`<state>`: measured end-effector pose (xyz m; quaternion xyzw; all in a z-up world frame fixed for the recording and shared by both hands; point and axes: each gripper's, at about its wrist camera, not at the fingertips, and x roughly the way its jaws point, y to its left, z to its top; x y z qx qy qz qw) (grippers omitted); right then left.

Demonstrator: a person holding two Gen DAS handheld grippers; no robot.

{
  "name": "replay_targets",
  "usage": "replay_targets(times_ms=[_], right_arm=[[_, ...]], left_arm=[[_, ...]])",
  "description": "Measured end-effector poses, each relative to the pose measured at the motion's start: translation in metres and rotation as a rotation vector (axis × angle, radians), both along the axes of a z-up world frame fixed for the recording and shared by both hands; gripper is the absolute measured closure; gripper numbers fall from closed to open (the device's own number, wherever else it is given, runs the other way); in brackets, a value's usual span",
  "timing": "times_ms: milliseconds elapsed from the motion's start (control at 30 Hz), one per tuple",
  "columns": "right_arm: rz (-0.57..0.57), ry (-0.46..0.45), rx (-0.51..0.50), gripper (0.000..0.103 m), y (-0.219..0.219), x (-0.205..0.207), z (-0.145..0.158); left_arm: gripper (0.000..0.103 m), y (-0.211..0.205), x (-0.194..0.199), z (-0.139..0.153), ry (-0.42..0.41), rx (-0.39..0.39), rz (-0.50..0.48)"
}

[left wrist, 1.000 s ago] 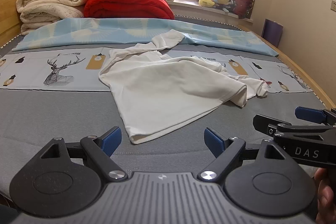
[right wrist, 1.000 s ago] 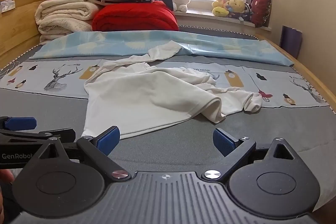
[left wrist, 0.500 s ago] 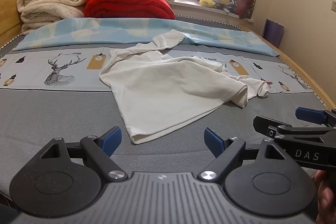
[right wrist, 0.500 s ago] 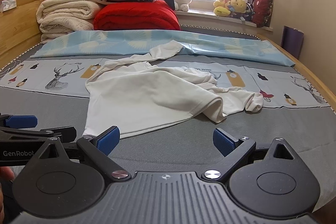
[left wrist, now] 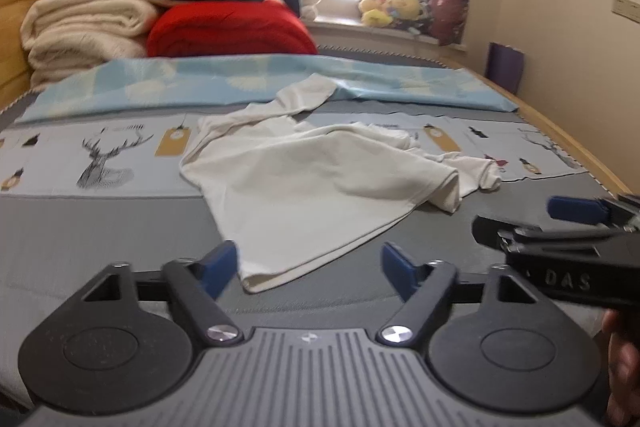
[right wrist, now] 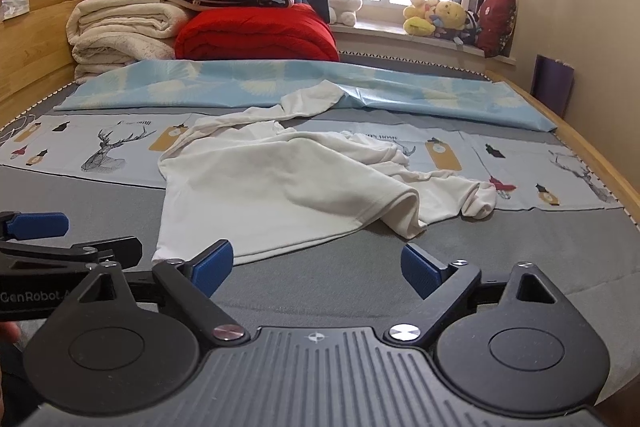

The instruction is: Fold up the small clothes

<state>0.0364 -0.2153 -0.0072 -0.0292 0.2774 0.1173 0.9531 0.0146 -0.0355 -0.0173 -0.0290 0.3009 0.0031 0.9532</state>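
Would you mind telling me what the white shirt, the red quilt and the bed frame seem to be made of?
Shirt: probably soft cotton knit, matte; it drapes in loose folds and shows a stitched hem.
Quilt: likely padded fabric, matte red; it folds into thick, puffy, ribbed rolls.
Frame: seemingly light wood with a smooth, slightly glossy finish; a warm tan rail, though the grain is too faint to confirm.

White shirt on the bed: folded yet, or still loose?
Not folded. The white cotton shirt lies crumpled on the grey bed cover: sleeves strewn, one hem corner flipped over, no neat creases.
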Motion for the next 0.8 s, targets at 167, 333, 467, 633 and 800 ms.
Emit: replay_targets(times_ms=[167,333,467,633,800], right_arm=[[0.027,0.016,-0.070,0.026,-0.002,0.005,0.015],[0.056,-0.092,-0.069,0.026,-0.023,0.032,0.033],[-0.100,-0.039,-0.080,0.034,-0.044,0.054,0.012],[-0.096,-0.054,0.032,0.036,-0.056,0.059,0.007],[-0.066,-0.046,0.013,0.035,-0.056,0.062,0.007]], left_arm=[[0.043,0.001,-0.002,0.001,-0.015,-0.017,-0.013],[0.050,0.002,0.001,-0.003,-0.006,-0.004,-0.017],[0.050,-0.001,0.013,-0.013,0.010,0.044,0.013],[0.050,0.012,0.056,-0.039,0.131,0.000,0.089],[0.049,0.023,0.110,-0.081,0.231,0.042,0.185]])
